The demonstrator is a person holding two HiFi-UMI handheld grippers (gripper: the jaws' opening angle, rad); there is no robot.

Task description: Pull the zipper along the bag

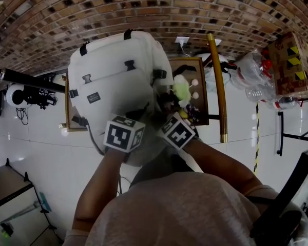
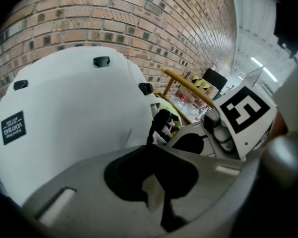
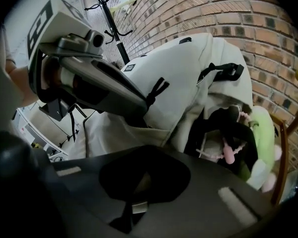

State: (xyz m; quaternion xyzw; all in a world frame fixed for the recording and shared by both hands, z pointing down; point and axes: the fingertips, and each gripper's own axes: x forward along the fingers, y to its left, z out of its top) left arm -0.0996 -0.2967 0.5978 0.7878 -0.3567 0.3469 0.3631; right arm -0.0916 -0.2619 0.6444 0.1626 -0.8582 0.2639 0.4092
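A white backpack (image 1: 118,81) stands on a wooden chair (image 1: 204,104) against the brick wall; its side opening gapes, showing dark lining (image 3: 223,128). My left gripper (image 1: 137,116) is at the bag's lower front. In the left gripper view (image 2: 150,155) its jaws are together, with the black zipper pull cord (image 2: 154,128) running down into them and a pale strip showing between. The right gripper view shows that same left gripper (image 3: 139,114) with its tip at the black pull (image 3: 158,89). My right gripper (image 1: 167,114) sits just right of it, shut on a fold of the bag's pale fabric (image 3: 134,190).
A green plush toy (image 1: 182,88) lies beside the bag on the chair. A gold pole (image 1: 218,86) leans right of it, with plastic bottles (image 1: 256,81) and a cardboard box (image 1: 290,63) beyond. A black coat rack (image 3: 109,9) stands on the left.
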